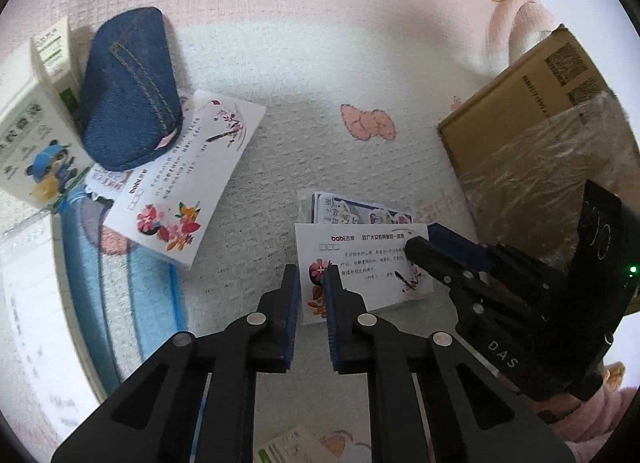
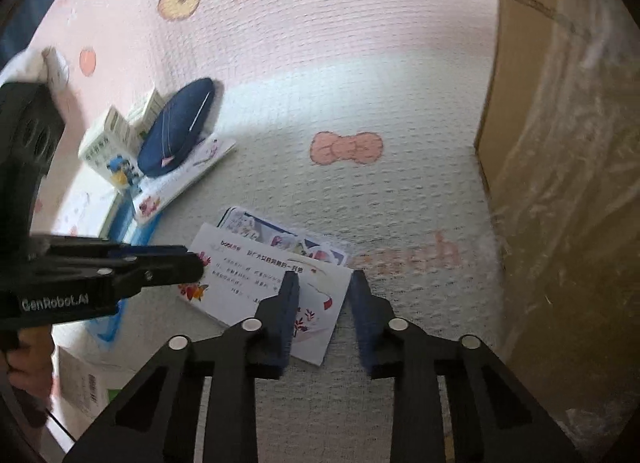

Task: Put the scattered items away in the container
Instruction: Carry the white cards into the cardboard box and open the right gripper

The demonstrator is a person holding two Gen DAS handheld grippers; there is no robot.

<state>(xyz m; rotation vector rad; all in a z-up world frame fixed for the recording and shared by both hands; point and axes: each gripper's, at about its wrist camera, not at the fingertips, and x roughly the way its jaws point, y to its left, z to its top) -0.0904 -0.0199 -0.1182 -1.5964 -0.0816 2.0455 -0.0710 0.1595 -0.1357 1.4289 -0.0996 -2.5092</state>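
A white flowered card (image 1: pixel 372 263) (image 2: pixel 248 283) lies on the mat over a sheet of picture stickers (image 1: pixel 360 211) (image 2: pixel 272 235). My left gripper (image 1: pixel 311 275) (image 2: pixel 198 263) points down at the card's left edge, its jaws nearly together with a narrow strip of the card filling the gap. My right gripper (image 2: pixel 324 283) (image 1: pixel 420 239) straddles the card's right edge: one finger is over the card, the other just past the edge, and a wider gap shows between the pads. The cardboard box (image 1: pixel 520 111) (image 2: pixel 532 143), lined with clear plastic, stands to the right.
To the left lie a denim pouch (image 1: pixel 132 91) (image 2: pixel 176 131), a second flowered card (image 1: pixel 188 183) under it, small white boxes (image 1: pixel 32 135) (image 2: pixel 108 151) and a blue-edged clear bag (image 1: pixel 120 283). A pink and white quilted mat (image 1: pixel 320 63) covers the floor.
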